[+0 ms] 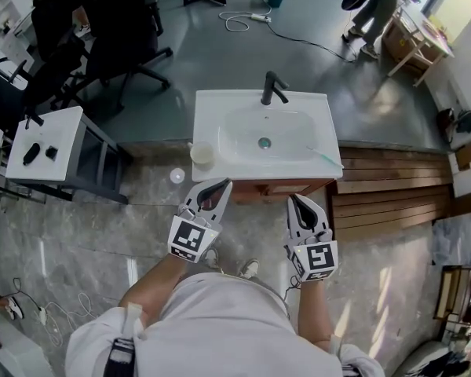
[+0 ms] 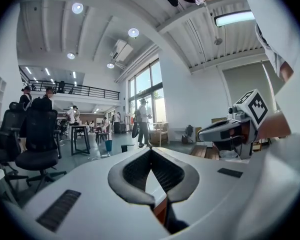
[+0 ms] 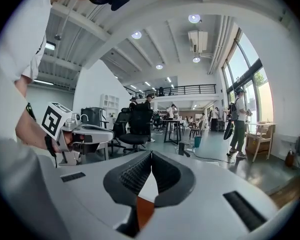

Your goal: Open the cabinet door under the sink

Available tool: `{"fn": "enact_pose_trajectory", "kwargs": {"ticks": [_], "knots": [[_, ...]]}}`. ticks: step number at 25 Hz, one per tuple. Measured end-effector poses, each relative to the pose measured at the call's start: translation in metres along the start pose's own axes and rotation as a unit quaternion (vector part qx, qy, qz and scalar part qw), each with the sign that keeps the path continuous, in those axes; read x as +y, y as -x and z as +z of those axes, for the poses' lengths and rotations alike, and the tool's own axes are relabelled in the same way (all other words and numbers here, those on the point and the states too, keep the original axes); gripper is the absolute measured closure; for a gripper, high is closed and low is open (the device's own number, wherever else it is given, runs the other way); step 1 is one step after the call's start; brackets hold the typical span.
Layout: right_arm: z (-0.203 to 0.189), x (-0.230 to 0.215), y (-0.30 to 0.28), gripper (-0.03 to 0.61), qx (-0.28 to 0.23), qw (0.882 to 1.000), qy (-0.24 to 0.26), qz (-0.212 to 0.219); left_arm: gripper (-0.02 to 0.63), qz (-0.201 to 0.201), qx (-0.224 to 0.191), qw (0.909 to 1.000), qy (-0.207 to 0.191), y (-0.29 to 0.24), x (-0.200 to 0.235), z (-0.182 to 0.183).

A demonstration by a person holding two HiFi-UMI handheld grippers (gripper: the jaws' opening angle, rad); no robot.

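Note:
From above, the white sink (image 1: pixel 210 108) with its black faucet (image 1: pixel 272 89) stands just ahead of me. Only a brown strip of the cabinet (image 1: pixel 273 188) shows below the sink's front edge; the door face is hidden. My left gripper (image 1: pixel 224 182) is shut and empty, its tips near the sink's front left corner. To its right, my right gripper (image 1: pixel 292 198) is also shut and empty, just short of the front edge. In the left gripper view the jaws (image 2: pixel 151 150) meet with nothing between them, and the same holds in the right gripper view (image 3: pixel 151 154). Both point about level across the room.
A white cup (image 1: pixel 202 155) stands on the sink's front left corner and a thin toothbrush-like item (image 1: pixel 323 155) lies at its right. A white side table (image 1: pixel 43 144) and office chairs stand left. A wooden step platform (image 1: pixel 392 183) lies right. People stand farther back.

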State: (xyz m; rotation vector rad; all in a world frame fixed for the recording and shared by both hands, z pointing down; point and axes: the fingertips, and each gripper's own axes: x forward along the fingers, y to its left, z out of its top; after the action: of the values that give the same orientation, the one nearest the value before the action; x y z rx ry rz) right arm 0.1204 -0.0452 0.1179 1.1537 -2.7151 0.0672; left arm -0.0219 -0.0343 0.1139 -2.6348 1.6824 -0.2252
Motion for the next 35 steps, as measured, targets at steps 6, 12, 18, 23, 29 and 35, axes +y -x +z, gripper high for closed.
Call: {"fn": "enact_pose_trajectory", "kwargs": {"ticks": [6,12,18,23,29,35], "knots": [[0.027,-0.009,0.018,0.546,-0.033,0.999,0.004,0.004,0.598,0.021,-0.038,0.9991,-0.003,0.006,0.001,0.032],[0.037,-0.016,0.028,0.546,-0.041,0.999,0.026,0.002,0.598,0.046,-0.046,0.9978,-0.007,0.014,0.008,0.044],[0.048,-0.024,0.039,0.546,-0.053,0.998,0.046,-0.003,0.598,0.046,-0.063,0.9969,0.007,0.018,-0.009,0.054],[0.046,-0.015,0.037,0.548,-0.059,0.997,0.038,0.022,0.598,0.053,-0.063,0.9965,0.011,0.024,-0.010,0.051],[0.045,-0.006,0.034,0.546,-0.061,0.997,0.031,0.041,0.598,0.061,-0.058,0.9964,0.013,0.029,-0.012,0.048],[0.043,-0.004,0.040,0.548,-0.061,0.997,0.029,0.038,0.598,0.053,-0.058,0.9967,0.018,0.031,-0.019,0.048]]}}
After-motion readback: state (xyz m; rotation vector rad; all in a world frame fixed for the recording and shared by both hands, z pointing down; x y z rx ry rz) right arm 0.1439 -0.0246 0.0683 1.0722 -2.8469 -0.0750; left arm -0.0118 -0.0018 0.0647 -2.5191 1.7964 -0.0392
